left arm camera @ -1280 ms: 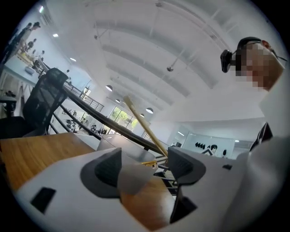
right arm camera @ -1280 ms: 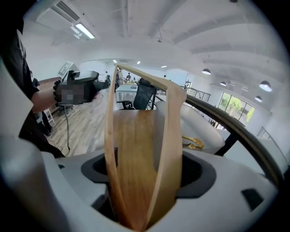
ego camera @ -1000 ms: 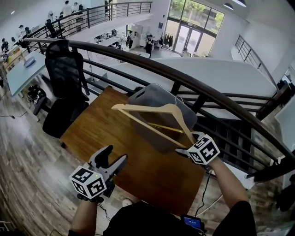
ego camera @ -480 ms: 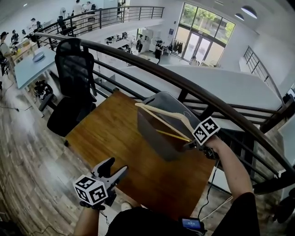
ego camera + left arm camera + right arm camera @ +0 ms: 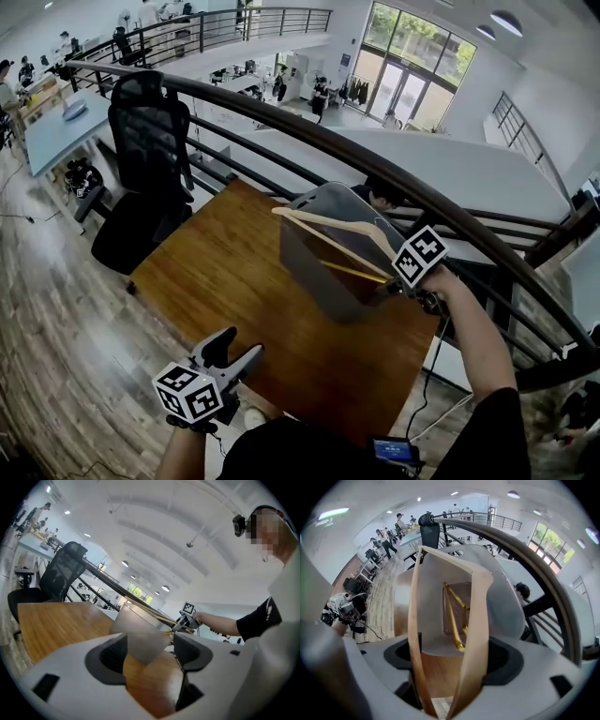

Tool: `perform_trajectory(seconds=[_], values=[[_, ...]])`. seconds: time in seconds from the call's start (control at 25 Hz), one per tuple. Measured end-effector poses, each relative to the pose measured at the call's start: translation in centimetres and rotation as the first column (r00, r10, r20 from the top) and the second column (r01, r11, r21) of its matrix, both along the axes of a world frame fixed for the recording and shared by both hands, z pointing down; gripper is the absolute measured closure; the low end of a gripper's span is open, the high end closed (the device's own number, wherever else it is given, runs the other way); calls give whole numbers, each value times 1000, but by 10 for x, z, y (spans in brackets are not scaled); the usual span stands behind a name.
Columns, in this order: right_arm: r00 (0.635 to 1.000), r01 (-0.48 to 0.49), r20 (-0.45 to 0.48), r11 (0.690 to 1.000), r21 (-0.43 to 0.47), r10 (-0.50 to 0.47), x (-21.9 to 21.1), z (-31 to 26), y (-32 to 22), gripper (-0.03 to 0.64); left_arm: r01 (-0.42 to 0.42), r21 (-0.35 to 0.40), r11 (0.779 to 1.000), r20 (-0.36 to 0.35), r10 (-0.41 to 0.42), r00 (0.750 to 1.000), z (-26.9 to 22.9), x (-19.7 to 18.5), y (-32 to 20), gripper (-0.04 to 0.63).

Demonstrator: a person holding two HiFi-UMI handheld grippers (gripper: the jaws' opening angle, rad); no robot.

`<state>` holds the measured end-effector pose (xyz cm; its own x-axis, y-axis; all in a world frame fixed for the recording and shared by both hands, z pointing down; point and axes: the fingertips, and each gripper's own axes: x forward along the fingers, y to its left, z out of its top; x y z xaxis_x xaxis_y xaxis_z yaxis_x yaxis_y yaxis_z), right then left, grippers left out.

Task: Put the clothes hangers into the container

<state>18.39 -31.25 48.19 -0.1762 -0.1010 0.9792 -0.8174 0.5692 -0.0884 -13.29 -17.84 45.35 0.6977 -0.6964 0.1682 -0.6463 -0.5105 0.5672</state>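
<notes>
The right gripper has a wooden hanger by one end. In the right gripper view, the two wooden limbs of that end stand between the jaws, one against each pad. The jaws are wide apart but closed on the wood, and they carry it in the air.

The hanger is over the open mouth of the grey container, which stands on the far right part of the table. Its long axis runs away from the jaws, across the mouth, toward the rim on the far left. In the right gripper view the line of the hanger goes almost straight into the container. On the bottom lies a gold hanger.

So the container is below and ahead of the tool, along the same line as the wood. I think the coming move is to go down along this line and then release. The free end looks very near the left rim and could catch there. I cannot tell if it is already under the rim.

The left gripper is low at the near edge of the table, well apart from the container. Its jaws stand wide open with nothing between them. The right hand is clearly the nearer one.
</notes>
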Motion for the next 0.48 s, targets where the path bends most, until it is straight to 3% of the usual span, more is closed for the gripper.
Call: perform_trajectory(seconds=[0.12, 0.24, 0.36, 0.48], values=[[988, 36, -151, 985, 166, -10, 15, -12, -12, 227, -13, -5, 1000, -16, 13, 1000, 2, -2, -1, 282], [931, 123, -366, 956, 267, -18, 38, -19, -29, 227, -32, -13, 999, -29, 31, 999, 6, 2, -4, 282], [831, 238, -553, 937, 255, -61, 54, -17, -37, 227, -50, -20, 999, -27, 50, 998, 8, 5, -4, 282], [756, 305, -644, 934, 186, -119, 54, -10, -40, 227, -62, -34, 997, -33, 61, 998, 10, 8, -1, 282]])
